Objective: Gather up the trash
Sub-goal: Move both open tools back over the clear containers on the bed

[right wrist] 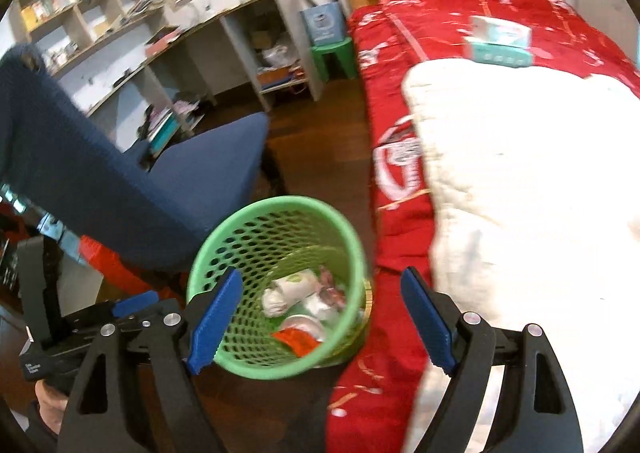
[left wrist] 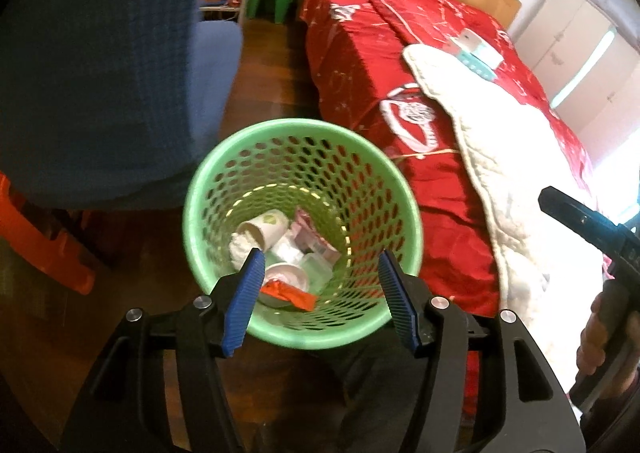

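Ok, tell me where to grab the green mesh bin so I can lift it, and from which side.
Take the green mesh bin by its solid rim band, coming from straight above with one finger inside and one outside the wall. It stands upright and open-topped, and its near edge is free, while the bed and blue chair crowd its sides. The open left gripper is probably best placed.

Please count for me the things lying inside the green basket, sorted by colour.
In the green basket:
White or pale pieces (paper cup, crumpled tissue, lid-like disc): 3
Orange-red wrapper: 1
Pinkish packet: 1
Total: 5 that I can tell apart; more may lie underneath.
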{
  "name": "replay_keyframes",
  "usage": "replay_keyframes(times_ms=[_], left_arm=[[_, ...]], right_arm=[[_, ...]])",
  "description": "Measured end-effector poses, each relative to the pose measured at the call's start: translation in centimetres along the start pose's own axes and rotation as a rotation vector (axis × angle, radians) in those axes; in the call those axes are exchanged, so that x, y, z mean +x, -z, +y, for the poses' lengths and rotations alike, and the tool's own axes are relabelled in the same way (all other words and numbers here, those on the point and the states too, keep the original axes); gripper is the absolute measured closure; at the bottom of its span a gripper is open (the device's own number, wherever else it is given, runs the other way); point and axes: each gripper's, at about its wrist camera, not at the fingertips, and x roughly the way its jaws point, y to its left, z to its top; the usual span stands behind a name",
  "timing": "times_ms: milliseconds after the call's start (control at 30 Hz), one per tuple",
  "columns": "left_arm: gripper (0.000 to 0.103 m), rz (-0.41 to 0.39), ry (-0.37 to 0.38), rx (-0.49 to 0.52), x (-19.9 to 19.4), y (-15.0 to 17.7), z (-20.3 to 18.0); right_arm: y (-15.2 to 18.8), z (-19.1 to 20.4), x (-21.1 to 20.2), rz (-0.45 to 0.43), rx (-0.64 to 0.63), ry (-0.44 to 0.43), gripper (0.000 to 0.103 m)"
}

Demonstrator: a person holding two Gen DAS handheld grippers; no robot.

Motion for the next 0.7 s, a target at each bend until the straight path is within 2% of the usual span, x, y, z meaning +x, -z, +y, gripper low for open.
replay_keyframes(times_ms=[467,700], left_arm=[[0.043,0.003,0.065,0.141,0.9,-1.6,-8.4],[0.040,0.016,0.109,0.189,2.0,-2.4,-12.7]], right_arm=[[0.5,-13.4,-7.4,-0.083,0.147,0.206,0.024],[0.0,-20.8,-12.2,-0.122,0.230,0.296,0.017]])
